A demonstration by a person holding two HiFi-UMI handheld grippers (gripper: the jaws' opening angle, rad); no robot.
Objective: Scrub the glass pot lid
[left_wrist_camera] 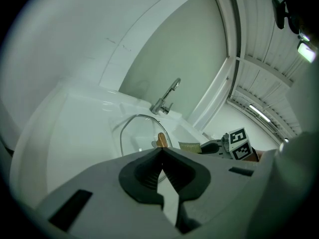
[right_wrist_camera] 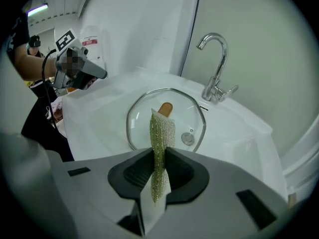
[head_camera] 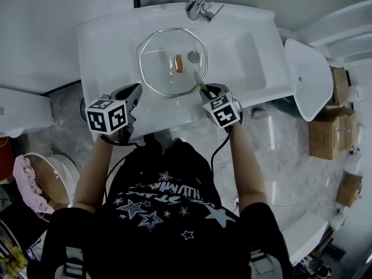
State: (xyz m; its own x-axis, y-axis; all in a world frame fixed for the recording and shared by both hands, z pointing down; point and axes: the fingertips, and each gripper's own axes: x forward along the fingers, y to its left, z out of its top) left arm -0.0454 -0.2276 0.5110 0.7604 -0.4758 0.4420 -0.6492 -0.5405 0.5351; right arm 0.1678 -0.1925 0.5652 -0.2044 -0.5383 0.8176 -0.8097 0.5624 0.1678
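Observation:
The glass pot lid [head_camera: 168, 60] lies in the white sink [head_camera: 110, 39], metal-rimmed, with a brown knob [head_camera: 179, 63] on top. The left gripper view shows the lid [left_wrist_camera: 134, 133] ahead, as does the right gripper view [right_wrist_camera: 144, 121]. My left gripper [head_camera: 137, 89] hovers over the sink's front edge, just left of the lid, jaws shut and empty [left_wrist_camera: 160, 152]. My right gripper [head_camera: 204, 88] is at the lid's near right rim, shut on a green-yellow scouring pad [right_wrist_camera: 162, 131] that sticks up between the jaws [right_wrist_camera: 159, 156].
A chrome faucet [head_camera: 200, 4] stands behind the basin, and the drain [head_camera: 193, 56] lies under the lid. A white ceramic piece [head_camera: 308, 77] and cardboard boxes [head_camera: 328, 132] are on the floor to the right. A basket with pink cloth [head_camera: 29, 182] sits on the left.

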